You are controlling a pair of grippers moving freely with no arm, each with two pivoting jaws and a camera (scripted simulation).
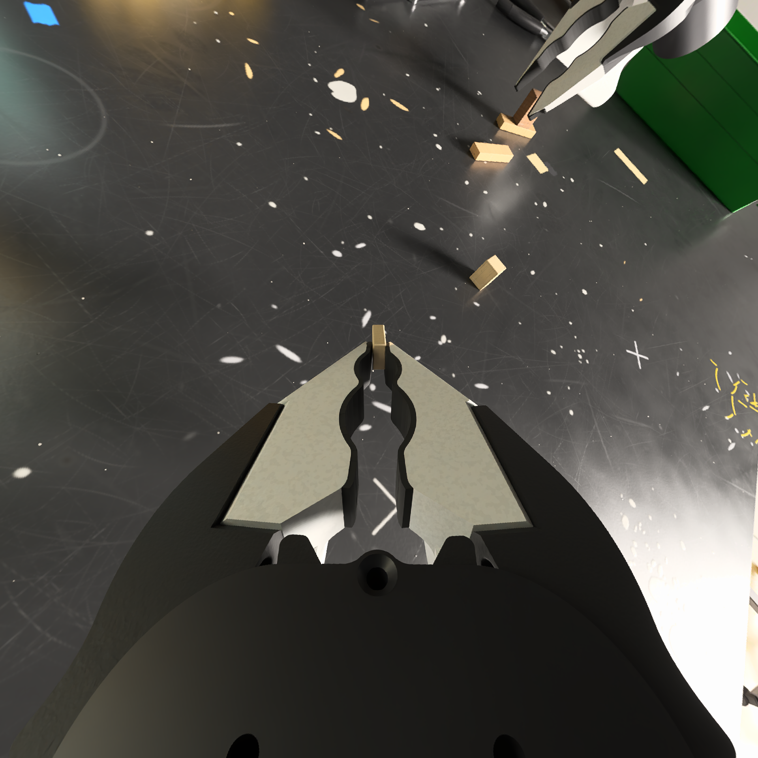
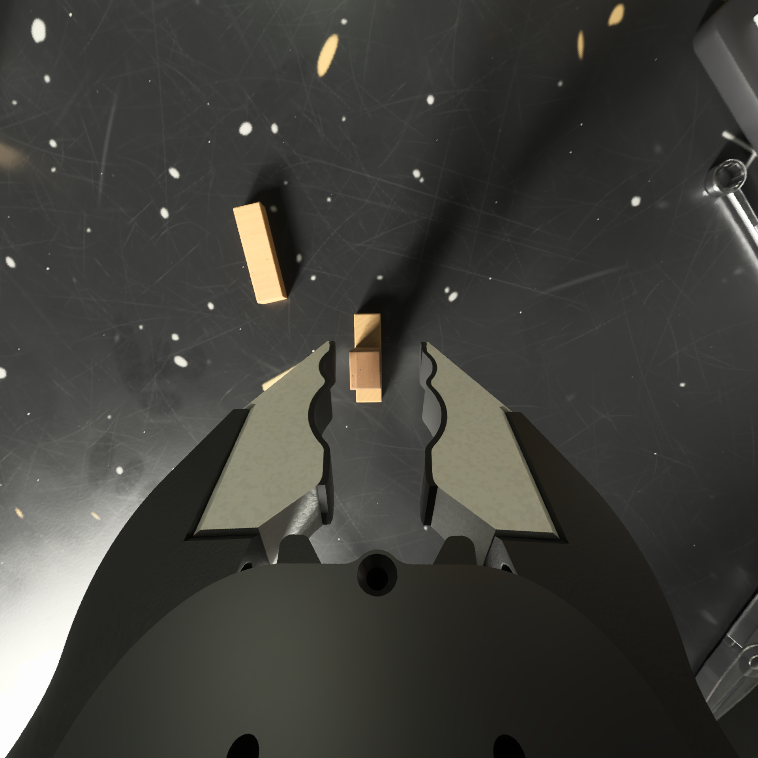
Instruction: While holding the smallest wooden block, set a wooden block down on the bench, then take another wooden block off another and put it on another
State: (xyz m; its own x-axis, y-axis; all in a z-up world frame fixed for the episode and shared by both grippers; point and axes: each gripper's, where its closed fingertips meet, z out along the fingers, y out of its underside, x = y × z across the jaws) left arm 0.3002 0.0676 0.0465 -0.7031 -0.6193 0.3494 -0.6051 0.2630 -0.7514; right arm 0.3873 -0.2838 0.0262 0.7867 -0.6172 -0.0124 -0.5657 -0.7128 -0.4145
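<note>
My left gripper (image 1: 378,343) is shut on the smallest wooden block (image 1: 378,348), a pale little piece held upright above the dark bench (image 1: 246,266). My right gripper (image 2: 377,344) is open. Its fingers straddle a brownish block (image 2: 365,371) that stands on a flat pale block (image 2: 368,328), with gaps on both sides. The left wrist view shows this far off: the right gripper (image 1: 529,100) around the brown block (image 1: 528,107) on the pale block (image 1: 514,126). A long pale block (image 2: 259,253) lies to the left, also seen in the left wrist view (image 1: 491,152). Another pale block (image 1: 487,272) lies alone nearer me.
A green box (image 1: 697,123) stands at the bench's right side, close behind the right gripper. Metal tools and a clear case (image 2: 734,197) lie along the right edge of the right wrist view. The bench (image 2: 533,246) is scratched and flecked with pale paint spots.
</note>
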